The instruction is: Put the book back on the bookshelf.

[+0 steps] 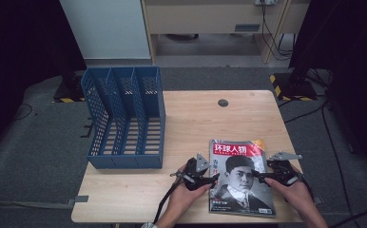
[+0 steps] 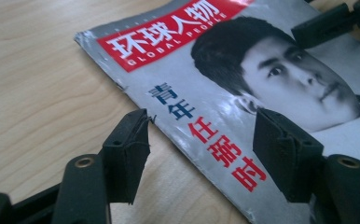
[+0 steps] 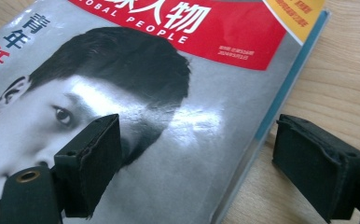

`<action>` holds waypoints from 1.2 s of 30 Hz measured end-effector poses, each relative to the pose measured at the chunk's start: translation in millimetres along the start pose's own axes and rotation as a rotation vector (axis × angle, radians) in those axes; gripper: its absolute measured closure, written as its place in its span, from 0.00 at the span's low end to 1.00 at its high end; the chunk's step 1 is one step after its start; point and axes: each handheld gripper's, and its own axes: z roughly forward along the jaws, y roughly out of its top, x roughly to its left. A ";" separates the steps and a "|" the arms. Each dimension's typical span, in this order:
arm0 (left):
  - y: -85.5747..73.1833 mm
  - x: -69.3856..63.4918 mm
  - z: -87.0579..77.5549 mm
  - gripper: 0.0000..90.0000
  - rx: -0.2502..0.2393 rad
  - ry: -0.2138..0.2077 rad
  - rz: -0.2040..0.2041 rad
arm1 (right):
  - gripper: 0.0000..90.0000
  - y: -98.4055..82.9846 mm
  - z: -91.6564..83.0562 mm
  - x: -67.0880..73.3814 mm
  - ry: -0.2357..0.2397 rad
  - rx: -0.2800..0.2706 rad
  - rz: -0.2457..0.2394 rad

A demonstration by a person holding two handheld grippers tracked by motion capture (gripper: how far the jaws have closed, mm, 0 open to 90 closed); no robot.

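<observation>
Both grippers, left (image 1: 213,179) and right (image 1: 256,177), sat wide open and empty, straddling the magazine's (image 1: 238,190) 2 long edges.

Left gripper (image 2: 201,154) low over the wooden table (image 2: 38,84), jaws spread wide apart. Left jaw above bare wood just beside the magazine (image 2: 243,93) edge, right jaw over the grey cover. Cover lying flat: red title band far, portrait to the right, red and blue characters between the jaws. Another black gripper tip (image 2: 327,23) at far right, over the cover.
</observation>
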 end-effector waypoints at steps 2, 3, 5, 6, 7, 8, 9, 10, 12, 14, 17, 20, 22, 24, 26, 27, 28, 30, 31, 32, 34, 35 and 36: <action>-1.5 -1.4 3.2 0.40 0.015 -0.016 -0.004 | 0.19 0.3 0.4 0.6 -0.007 -0.001 -0.005; -1.5 -1.4 3.2 0.40 0.015 -0.016 -0.004 | 0.19 0.3 0.4 0.6 -0.007 -0.001 -0.005; -3.5 -3.4 6.8 0.40 0.036 -0.045 -0.014 | 0.24 0.9 -1.7 0.1 -0.006 -0.001 0.002; -3.9 -4.0 7.7 0.40 0.043 -0.045 -0.013 | 0.26 1.3 -2.6 0.0 -0.006 -0.008 0.004; -4.8 -4.4 8.7 0.41 0.057 -0.044 -0.008 | 0.27 1.8 -3.4 -0.3 -0.004 -0.013 0.003; -6.2 -5.1 10.6 0.41 0.068 -0.049 -0.014 | 0.28 2.2 -4.4 -0.6 -0.003 -0.018 0.001; -6.2 -5.1 10.6 0.41 0.068 -0.049 -0.014 | 0.28 2.2 -4.4 -0.6 -0.003 -0.018 0.001; -7.4 -5.7 11.2 0.41 0.064 -0.046 -0.009 | 0.30 3.1 -6.0 0.5 -0.004 -0.029 0.003; -7.9 -7.7 11.8 0.41 0.061 -0.032 0.006 | 0.31 3.9 -7.7 1.9 -0.006 -0.028 -0.003; -8.4 -9.1 12.1 0.40 0.058 -0.023 0.014 | 0.34 5.0 -10.0 3.4 -0.011 -0.042 -0.007; -8.5 -9.1 12.2 0.40 0.057 -0.024 0.015 | 0.37 6.3 -12.6 3.9 -0.008 -0.055 -0.009; -9.1 -8.7 12.4 0.40 0.052 -0.026 0.019 | 0.41 9.3 -18.3 6.6 0.018 -0.091 -0.001; -9.5 -8.7 12.4 0.40 0.049 -0.027 0.019 | 0.43 10.0 -21.2 6.7 0.049 -0.112 0.027; -9.8 -8.8 12.4 0.40 0.047 -0.026 0.020 | 0.47 10.1 -23.0 5.8 0.068 -0.132 0.048; -9.7 -8.9 12.4 0.40 0.047 -0.025 0.021 | 0.49 10.2 -25.0 4.6 0.094 -0.149 0.068; -9.7 -8.9 12.4 0.40 0.047 -0.026 0.021 | 0.50 10.0 -25.8 4.9 0.107 -0.157 0.076; -9.7 -8.9 12.4 0.40 0.047 -0.026 0.021 | 0.51 10.0 -26.3 4.9 0.116 -0.160 0.069; -9.7 -8.9 12.4 0.40 0.047 -0.026 0.021 | 0.52 10.2 -26.2 7.0 0.121 -0.165 0.057; -9.7 -8.9 12.4 0.40 0.047 -0.026 0.021 | 0.52 10.1 -25.9 8.1 0.118 -0.162 0.048; -9.7 -9.1 12.4 0.40 0.048 -0.024 0.022 | 0.52 9.8 -25.3 9.3 0.111 -0.159 0.035; -9.7 -9.4 12.5 0.40 0.048 -0.022 0.023 | 0.52 9.1 -24.2 10.6 0.102 -0.153 0.020; -9.7 -9.6 12.4 0.40 0.048 -0.021 0.024 | 0.52 8.4 -23.6 10.6 0.099 -0.149 0.012; -9.7 -9.8 12.4 0.40 0.047 -0.020 0.025 | 0.52 8.0 -23.2 10.6 0.099 -0.147 0.012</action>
